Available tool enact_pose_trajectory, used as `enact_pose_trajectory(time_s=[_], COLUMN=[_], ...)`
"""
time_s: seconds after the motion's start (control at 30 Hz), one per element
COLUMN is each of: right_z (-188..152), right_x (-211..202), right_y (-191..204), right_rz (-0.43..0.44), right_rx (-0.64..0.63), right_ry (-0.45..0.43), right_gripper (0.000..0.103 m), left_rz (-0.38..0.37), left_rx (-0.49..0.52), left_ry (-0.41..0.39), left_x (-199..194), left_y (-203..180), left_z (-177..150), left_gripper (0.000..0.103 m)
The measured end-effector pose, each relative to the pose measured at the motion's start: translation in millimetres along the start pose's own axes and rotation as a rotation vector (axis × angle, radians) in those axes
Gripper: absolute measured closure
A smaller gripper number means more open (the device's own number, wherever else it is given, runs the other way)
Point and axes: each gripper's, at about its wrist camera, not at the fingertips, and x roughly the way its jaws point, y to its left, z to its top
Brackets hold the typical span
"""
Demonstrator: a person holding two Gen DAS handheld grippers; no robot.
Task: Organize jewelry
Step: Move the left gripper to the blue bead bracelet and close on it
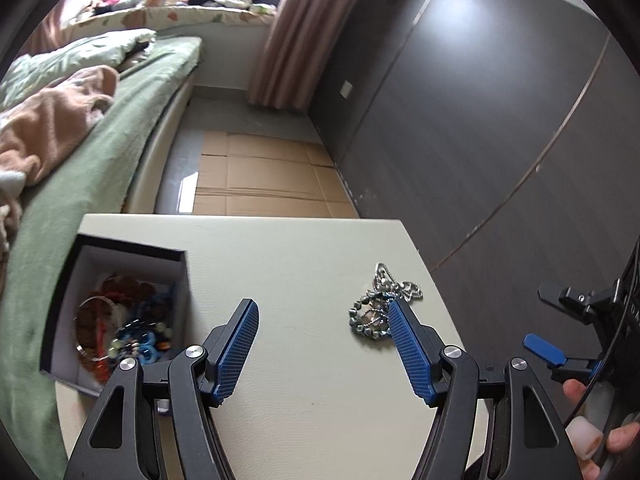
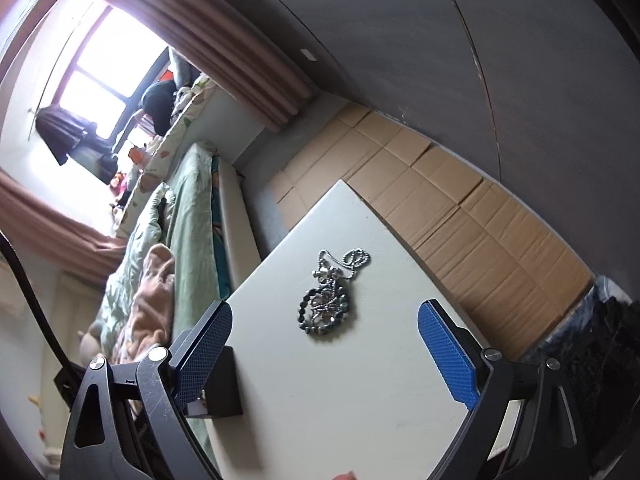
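A tangle of silver and dark bead jewelry (image 1: 376, 306) lies on the cream table (image 1: 300, 264) near its right edge. It also shows in the right wrist view (image 2: 330, 300). A dark box with a white inside (image 1: 120, 304) stands at the table's left and holds colourful beads and a bangle (image 1: 132, 328). My left gripper (image 1: 322, 308) is open and empty, its right fingertip just in front of the silver jewelry. My right gripper (image 2: 324, 310) is open and empty, with the jewelry lying between and beyond its fingertips. Its body shows at the right of the left wrist view (image 1: 580, 328).
A bed with green bedding (image 1: 100, 140) and a pink blanket runs along the table's left. Flattened cardboard (image 1: 264, 176) covers the floor beyond the table. A dark wardrobe wall (image 1: 480, 120) stands to the right. The box corner (image 2: 224, 384) sits by my right gripper's left finger.
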Motion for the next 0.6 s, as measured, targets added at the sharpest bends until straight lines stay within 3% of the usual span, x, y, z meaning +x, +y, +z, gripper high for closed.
enact_pose_trajectory(time_s=[0.33,0.53,0.6], right_z=[10.1,12.1,11.3], right_x=[19.3,25.1,29.4], right_y=[-20.8,-24.5,-27.7], right_rz=[0.012,0.011,0.017], right_rx=[0.105,0.117,0.128], right_ry=[0.036,0.046,0.057], right_gripper=[0.009,0.009,0.009], left_rz=[-0.001,-0.028,-0.023], left_rx=[0.101,0.081,0.082], left_ry=[0.1,0.111,0.136], left_x=[35.2,53.1,63.1], left_y=[-25.3,-23.7,-24.6], left_z=[15.9,17.9,14.9], left_gripper=[0.034,0.035,0.039])
